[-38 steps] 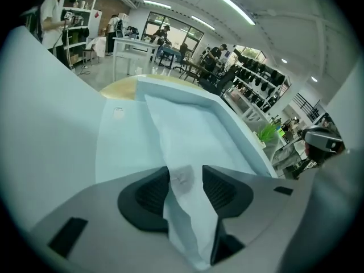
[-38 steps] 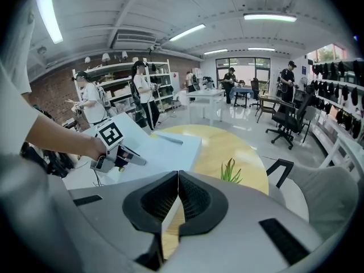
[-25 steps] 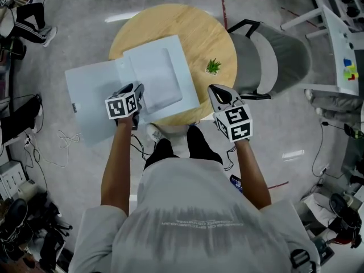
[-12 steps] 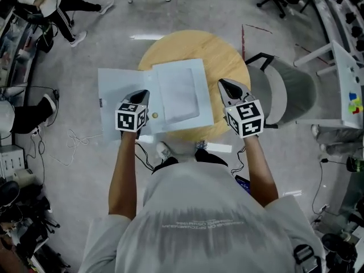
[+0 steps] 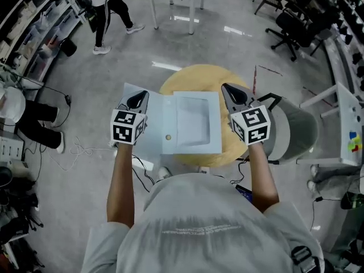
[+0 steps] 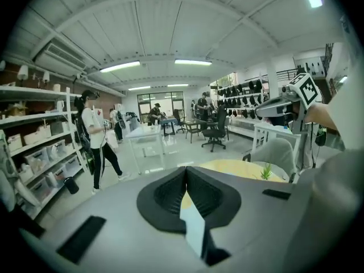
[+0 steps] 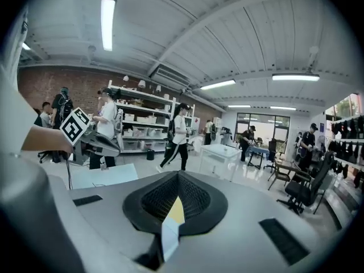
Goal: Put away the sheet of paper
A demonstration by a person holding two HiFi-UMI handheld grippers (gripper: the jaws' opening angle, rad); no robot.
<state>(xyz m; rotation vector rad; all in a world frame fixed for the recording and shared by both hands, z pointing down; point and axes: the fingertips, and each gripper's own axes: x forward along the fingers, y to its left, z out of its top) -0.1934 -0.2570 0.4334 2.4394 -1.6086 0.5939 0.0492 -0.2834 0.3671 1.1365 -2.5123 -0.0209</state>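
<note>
An open white folder (image 5: 152, 134) lies on the round wooden table (image 5: 196, 73), its left flap hanging past the table's edge. The sheet of paper (image 5: 192, 120) rests flat on the folder's right half. My left gripper (image 5: 138, 98) hovers over the left flap, jaws shut with nothing between them (image 6: 186, 172). My right gripper (image 5: 228, 90) is held over the table's right edge, beside the folder, also shut and holding nothing (image 7: 178, 178). Both gripper views look level across the room, so neither shows the paper.
A grey chair (image 5: 291, 131) stands against the table's right side. A small green plant (image 6: 265, 171) sits on the table. White cable (image 5: 79, 151) lies on the floor at left. People walk and stand among shelves (image 5: 34, 33) and desks farther off.
The left gripper's jaws have come together. Both grippers have lifted off the folder and now point level. The head view has tilted up, showing more of the room.
</note>
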